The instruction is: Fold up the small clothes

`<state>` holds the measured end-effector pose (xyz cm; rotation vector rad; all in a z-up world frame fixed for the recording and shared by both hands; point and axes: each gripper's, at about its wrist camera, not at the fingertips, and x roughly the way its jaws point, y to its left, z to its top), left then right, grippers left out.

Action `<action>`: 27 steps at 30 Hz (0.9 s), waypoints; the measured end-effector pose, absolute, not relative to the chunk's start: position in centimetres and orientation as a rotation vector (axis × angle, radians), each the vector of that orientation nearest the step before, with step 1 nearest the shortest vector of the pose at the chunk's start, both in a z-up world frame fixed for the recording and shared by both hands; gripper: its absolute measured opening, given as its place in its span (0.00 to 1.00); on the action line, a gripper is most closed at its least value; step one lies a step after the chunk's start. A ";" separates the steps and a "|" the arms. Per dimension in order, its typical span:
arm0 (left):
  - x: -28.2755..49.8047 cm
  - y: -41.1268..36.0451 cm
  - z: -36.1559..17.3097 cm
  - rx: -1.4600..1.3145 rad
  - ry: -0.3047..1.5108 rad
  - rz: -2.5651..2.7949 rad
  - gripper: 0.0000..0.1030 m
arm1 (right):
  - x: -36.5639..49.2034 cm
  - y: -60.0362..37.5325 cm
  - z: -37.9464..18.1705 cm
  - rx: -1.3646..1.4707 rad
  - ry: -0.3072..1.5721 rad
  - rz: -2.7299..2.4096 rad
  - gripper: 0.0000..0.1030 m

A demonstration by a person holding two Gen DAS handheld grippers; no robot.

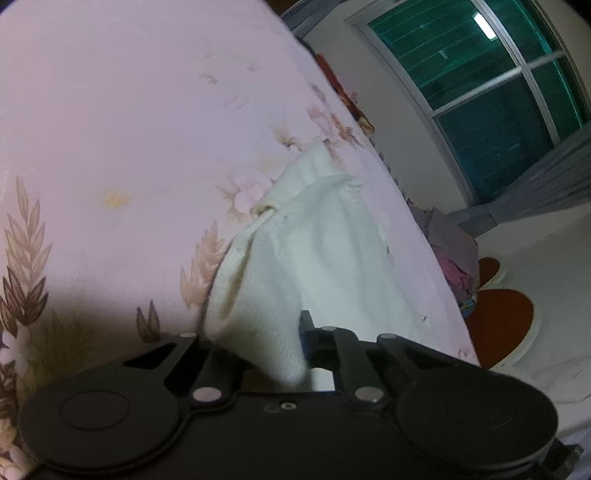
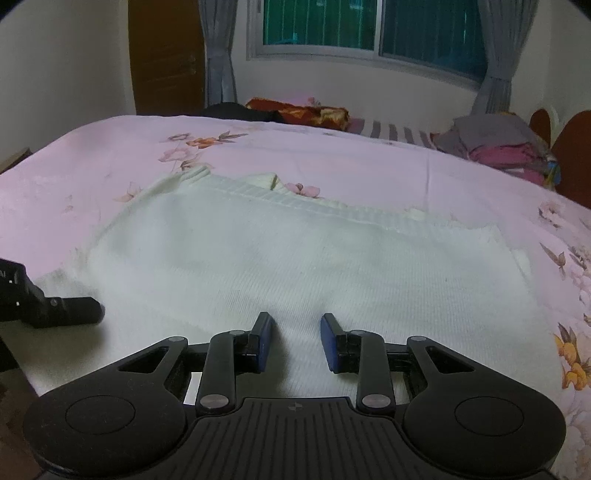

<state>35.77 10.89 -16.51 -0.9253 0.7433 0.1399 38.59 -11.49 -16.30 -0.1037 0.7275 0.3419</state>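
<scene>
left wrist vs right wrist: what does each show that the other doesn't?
Only left wrist: the left gripper shut on a bunched corner of the white garment, fabric lifted toward the lens.

Only right wrist: the right gripper, its blue fingers apart over the garment; the ribbed hem; a wooden door; the left gripper seen from the side.

Both: garment, floral bedsheet, window, folded clothes pile.

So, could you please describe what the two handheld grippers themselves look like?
Both are matte black plastic. The right gripper has a ribbed base, two round disc housings, slotted linkage arms with silver pivot pins, and blue pads on its fingers. The left gripper has the same discs, links and silver pins, with a bit of blue showing. No cables or sleeves are visible.
</scene>
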 end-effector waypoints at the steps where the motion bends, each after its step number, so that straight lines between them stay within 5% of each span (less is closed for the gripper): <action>1: 35.7 10.7 -16.0 -0.894 0.735 0.137 0.09 | 38.5 -11.5 -16.3 -0.107 0.724 0.341 0.30; 15: 38.0 1.7 -7.7 -0.430 0.618 -0.076 0.06 | 39.1 -15.6 -14.0 0.093 0.746 0.350 0.30; 27: 38.5 -11.8 -10.2 -0.115 0.722 -0.387 0.06 | 35.9 -28.3 -12.0 0.280 0.731 0.177 0.30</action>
